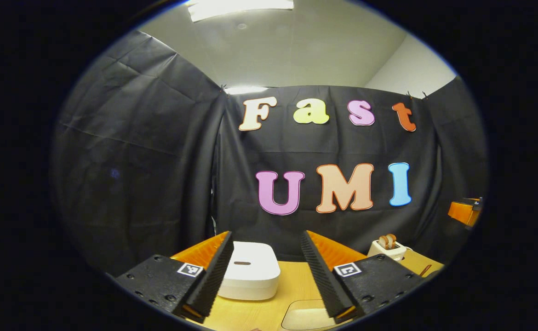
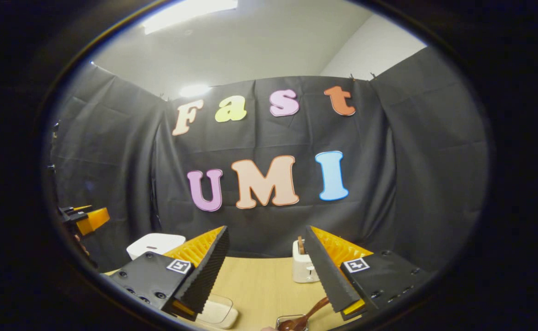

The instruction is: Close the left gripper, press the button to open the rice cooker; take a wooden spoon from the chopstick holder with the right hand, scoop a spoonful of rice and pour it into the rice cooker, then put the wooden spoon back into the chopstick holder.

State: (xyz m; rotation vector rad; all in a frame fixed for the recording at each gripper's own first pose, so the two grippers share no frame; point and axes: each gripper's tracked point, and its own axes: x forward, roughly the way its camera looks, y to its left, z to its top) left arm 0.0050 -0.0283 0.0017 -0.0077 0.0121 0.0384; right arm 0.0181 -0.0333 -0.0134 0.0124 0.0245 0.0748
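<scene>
Right now I have both grippers raised over the table, jaws spread wide, nothing between them.

Starting on my left: the left gripper (image 1: pixel 269 280) looks straight at the cooker (image 1: pixel 249 275), whose lid is down. The cooker sits ahead of my fingers and slightly toward my left finger (image 1: pixel 209 276), which overlaps its near edge in the left gripper view. The dark slot on its top, which I take for the button, lies just inside that finger. Since the task wants this gripper closed before pressing, I judge the jaws must come together first, then drop forward and down onto that slot. This hand is clearly the nearer one to the cooker.

Moving right: the right gripper (image 2: pixel 269 280) has the spoon (image 2: pixel 303 317) low and just inside its right finger (image 2: pixel 329 276), handle slanting up toward that finger, bowl resting in a small container (image 2: pixel 292 323) at the bottom edge. A white holder (image 2: pixel 303 266) stands farther ahead, beside the same finger. The cooker shows well off to its left.
</scene>
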